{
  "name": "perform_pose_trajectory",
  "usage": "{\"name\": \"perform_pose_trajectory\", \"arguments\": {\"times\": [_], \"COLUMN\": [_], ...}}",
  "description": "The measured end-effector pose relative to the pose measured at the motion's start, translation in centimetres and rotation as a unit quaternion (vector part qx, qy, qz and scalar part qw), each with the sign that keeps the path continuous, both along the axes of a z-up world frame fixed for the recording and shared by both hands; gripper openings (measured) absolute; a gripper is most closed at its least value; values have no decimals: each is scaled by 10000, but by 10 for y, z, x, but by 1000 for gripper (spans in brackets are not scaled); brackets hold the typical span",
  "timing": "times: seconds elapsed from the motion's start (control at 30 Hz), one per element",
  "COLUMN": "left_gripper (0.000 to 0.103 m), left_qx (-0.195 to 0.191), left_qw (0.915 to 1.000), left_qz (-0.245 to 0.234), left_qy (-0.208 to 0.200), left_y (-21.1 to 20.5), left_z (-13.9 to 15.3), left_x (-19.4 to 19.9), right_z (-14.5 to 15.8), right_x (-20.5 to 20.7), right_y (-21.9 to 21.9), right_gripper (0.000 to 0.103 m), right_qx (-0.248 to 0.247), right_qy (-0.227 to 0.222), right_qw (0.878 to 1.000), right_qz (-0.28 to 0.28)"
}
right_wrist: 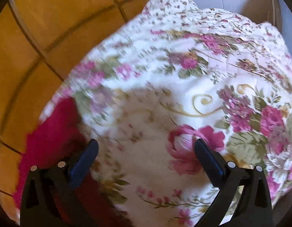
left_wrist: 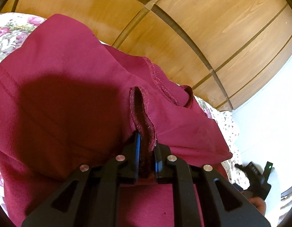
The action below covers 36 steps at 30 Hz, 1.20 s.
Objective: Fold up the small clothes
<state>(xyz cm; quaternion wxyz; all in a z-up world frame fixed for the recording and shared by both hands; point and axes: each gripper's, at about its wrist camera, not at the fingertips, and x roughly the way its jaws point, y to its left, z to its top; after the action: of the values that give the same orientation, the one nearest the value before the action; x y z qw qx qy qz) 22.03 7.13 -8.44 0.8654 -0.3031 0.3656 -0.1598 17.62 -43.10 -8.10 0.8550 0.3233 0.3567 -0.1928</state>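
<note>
A dark red garment (left_wrist: 66,87) lies spread over the floral quilt (left_wrist: 11,32) and fills most of the left wrist view. My left gripper (left_wrist: 146,141) is shut on a ribbed hem of the garment (left_wrist: 140,111), which stands up in a fold between the blue pads. A stitched opening (left_wrist: 176,98) lies just beyond. In the right wrist view my right gripper (right_wrist: 146,145) is open and empty above the quilt (right_wrist: 183,94). An edge of the red garment (right_wrist: 57,128) shows by its left finger (right_wrist: 85,158). This view is blurred.
Wooden panelling with dark grooves (left_wrist: 183,28) stands behind the bed, also in the right wrist view (right_wrist: 41,37). A white wall (left_wrist: 269,104) is to the right. The other hand-held device (left_wrist: 257,177) shows at the lower right.
</note>
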Motion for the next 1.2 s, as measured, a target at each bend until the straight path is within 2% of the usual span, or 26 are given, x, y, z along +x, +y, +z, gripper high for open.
{"name": "perform_pose_trajectory", "arguments": {"times": [0.03,0.1,0.17,0.23,0.3,0.33,0.37,0.43,0.53,0.67,0.77,0.87,0.93,0.97,1.03,1.2], "left_gripper": [14,20,20,20,20,20,20,20,20,20,20,20,14,13,13,13], "left_qx": [-6,-17,60,58,52,86,118,196,160,204,345,567,595,583,563,412], "left_qw": [10000,10000,9999,10000,10000,9999,9999,9998,9998,9998,9993,9979,9974,9973,9975,9984], "left_qz": [-15,-55,-61,-56,-62,-68,-69,-65,-61,-39,46,282,406,436,429,386], "left_qy": [-22,-67,-66,-58,-48,-40,-37,-33,-30,-59,-101,-115,-47,-5,57,81], "left_y": [0,-2,-4,-4,-5,-6,-6,-8,-8,-9,-11,-12,-9,-8,-8,-5], "left_z": [0,1,2,2,1,1,1,2,3,5,7,9,6,4,2,-1], "left_x": [-1,-2,-2,-2,-1,-1,-1,0,2,1,-2,-5,-4,-2,2,6], "right_z": [6,12,7,-8,-25,-32,-33,-30,-22,6,18,14,4,-8,-30,-19], "right_x": [6,20,40,57,59,53,52,57,51,35,51,74,86,95,107,95], "right_y": [6,21,34,42,35,20,15,25,35,34,37,44,49,49,43,45], "right_gripper": [101,101,101,101,101,101,101,101,101,101,101,101,101,101,101,101], "right_qx": [-63,-252,-376,-717,-1094,-683,-516,-879,-1153,-1283,-1121,-1112,-1198,-1179,-786,-884], "right_qy": [-228,-404,-317,189,793,742,670,860,798,14,-272,-215,-10,255,661,491], "right_qw": [9994,9965,9933,9899,9865,9919,9936,9876,9856,9906,9894,9849,9816,9810,9826,9854], "right_qz": [249,680,1049,1209,925,769,752,971,947,464,878,1311,1487,1522,1550,1370]}}
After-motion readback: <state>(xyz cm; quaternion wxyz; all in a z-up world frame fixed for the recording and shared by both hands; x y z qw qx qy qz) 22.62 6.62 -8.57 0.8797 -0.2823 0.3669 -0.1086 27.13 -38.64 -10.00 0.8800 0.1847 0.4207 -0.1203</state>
